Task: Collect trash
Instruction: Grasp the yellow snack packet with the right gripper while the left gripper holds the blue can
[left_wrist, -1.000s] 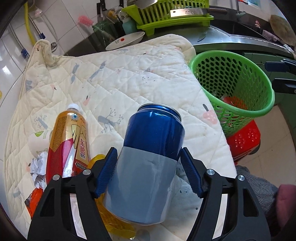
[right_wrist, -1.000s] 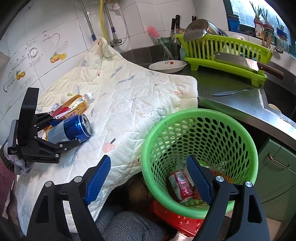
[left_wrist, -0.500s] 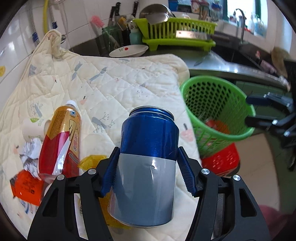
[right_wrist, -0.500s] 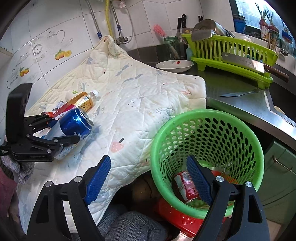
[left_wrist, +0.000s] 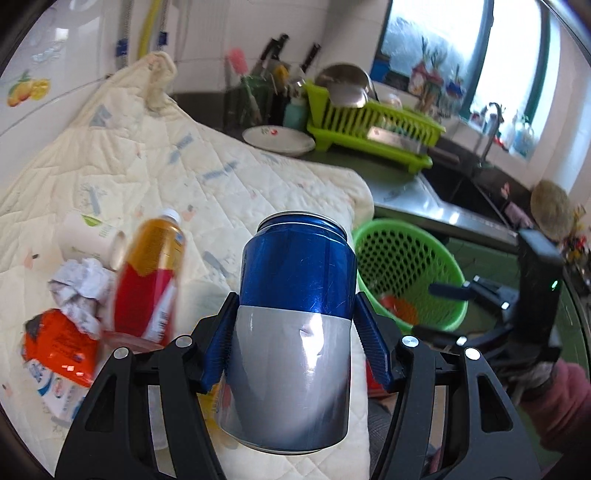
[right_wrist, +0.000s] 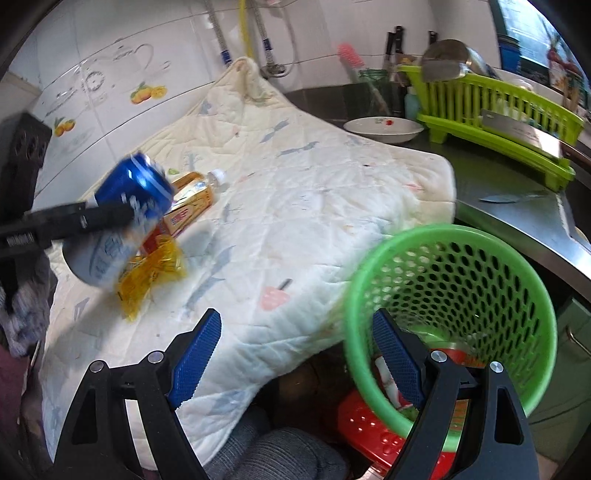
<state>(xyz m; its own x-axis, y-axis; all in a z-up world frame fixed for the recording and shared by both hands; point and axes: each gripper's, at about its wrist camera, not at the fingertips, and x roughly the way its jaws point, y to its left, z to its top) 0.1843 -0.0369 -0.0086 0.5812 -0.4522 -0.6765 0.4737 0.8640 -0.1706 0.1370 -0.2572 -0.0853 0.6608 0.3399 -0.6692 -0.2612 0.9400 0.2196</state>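
Observation:
My left gripper (left_wrist: 295, 300) is shut on a blue and silver drink can (left_wrist: 295, 295), its blue pads pressing both sides. In the right wrist view the can (right_wrist: 122, 206) hangs tilted above the cream quilt (right_wrist: 295, 192). On the quilt lie a tea bottle (left_wrist: 151, 280), a crumpled paper (left_wrist: 79, 288), an orange wrapper (left_wrist: 55, 343), a paper cup (left_wrist: 88, 240) and a yellow wrapper (right_wrist: 151, 273). The green trash basket (right_wrist: 480, 236) stands off the quilt's right edge with trash at its bottom. My right gripper (right_wrist: 295, 317) is open and empty, by the basket's near rim.
A red perforated stool (right_wrist: 369, 424) sits beneath the basket. Behind the quilt are a white plate (right_wrist: 384, 129), a green dish rack (right_wrist: 498, 114) with a cleaver, and a steel counter (right_wrist: 517, 214). A person's trouser leg (right_wrist: 273, 454) shows below.
The left gripper's pads closed onto the can, then it lifted the can off the quilt and rolled. The right gripper shifted left, away from the basket's middle.

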